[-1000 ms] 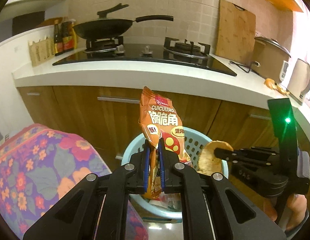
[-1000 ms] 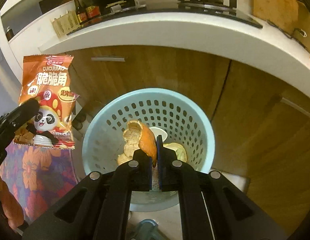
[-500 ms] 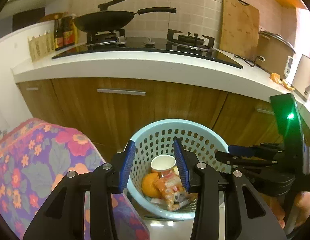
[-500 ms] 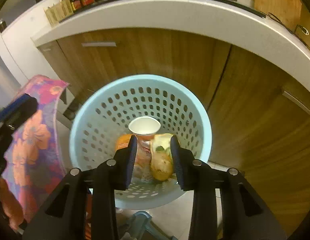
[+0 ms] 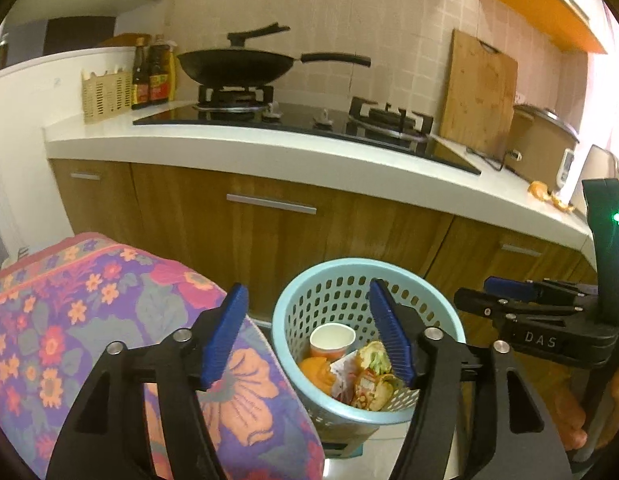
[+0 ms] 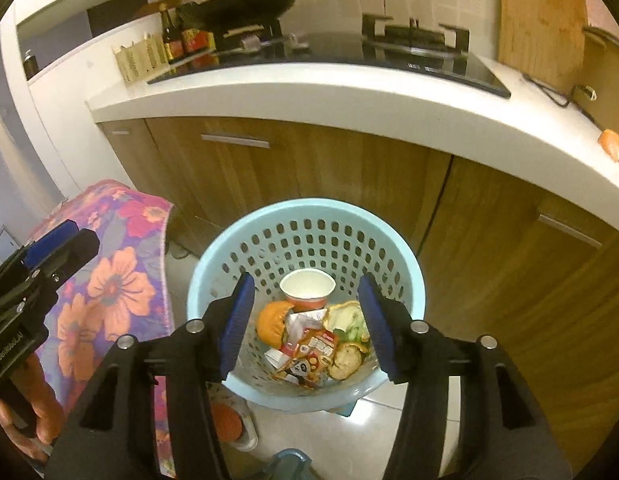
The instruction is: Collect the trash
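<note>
floor (image 6: pixel 405 420): blue basket (image 6: pixel 213 264) | counter (image 5: pixel 269 148): hob (image 5: pixel 309 120), peel (image 5: pixel 541 194)

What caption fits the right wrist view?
Right gripper, jaws opening and empty, above blue basket holding snack bag, peel, paper cup.

Both grippers are black with ribbed blue jaws, silver screws, and white "DAS" lettering on one.

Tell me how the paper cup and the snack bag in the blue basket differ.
The paper cup stands upright, mouth open and empty; the snack bag lies flat and crumpled. The cup is white with an orange base; the bag is orange with a printed panda. The cup sits toward the back wall, the bag nearer the front. Both lie inside the blue basket.
</note>
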`<act>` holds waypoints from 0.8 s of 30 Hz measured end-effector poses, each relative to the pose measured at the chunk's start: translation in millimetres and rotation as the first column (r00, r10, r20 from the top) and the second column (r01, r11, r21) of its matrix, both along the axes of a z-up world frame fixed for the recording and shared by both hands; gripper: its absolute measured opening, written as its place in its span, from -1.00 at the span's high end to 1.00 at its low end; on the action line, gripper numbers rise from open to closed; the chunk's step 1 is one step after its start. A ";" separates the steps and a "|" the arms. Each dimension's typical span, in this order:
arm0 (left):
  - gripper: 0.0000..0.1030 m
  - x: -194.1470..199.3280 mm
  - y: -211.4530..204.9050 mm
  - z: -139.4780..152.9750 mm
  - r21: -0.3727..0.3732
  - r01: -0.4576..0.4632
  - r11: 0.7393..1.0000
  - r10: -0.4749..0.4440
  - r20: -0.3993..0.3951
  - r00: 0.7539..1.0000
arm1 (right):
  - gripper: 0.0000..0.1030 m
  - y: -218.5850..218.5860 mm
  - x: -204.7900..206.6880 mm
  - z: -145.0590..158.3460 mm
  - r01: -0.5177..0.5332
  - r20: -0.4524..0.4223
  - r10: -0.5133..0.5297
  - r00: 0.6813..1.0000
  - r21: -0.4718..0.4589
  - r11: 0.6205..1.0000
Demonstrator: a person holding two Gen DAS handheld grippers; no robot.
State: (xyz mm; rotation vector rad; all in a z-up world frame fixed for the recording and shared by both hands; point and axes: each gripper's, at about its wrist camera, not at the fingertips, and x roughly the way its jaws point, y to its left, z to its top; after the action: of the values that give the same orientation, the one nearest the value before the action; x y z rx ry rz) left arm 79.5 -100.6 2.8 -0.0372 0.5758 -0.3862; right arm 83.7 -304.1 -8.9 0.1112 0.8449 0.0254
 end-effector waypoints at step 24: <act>-0.61 -29.2 12.6 -13.5 0.186 -0.232 0.955 0.181 0.256 0.950 | -0.25 22.8 -21.1 21.5 0.170 0.212 -0.160 0.964 -0.032 0.985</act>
State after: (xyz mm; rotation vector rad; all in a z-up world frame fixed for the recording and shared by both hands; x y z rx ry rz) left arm 50.2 -88.0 -10.7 0.1526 0.3699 -0.1180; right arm 62.6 -281.3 12.6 0.1291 0.6236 -0.1391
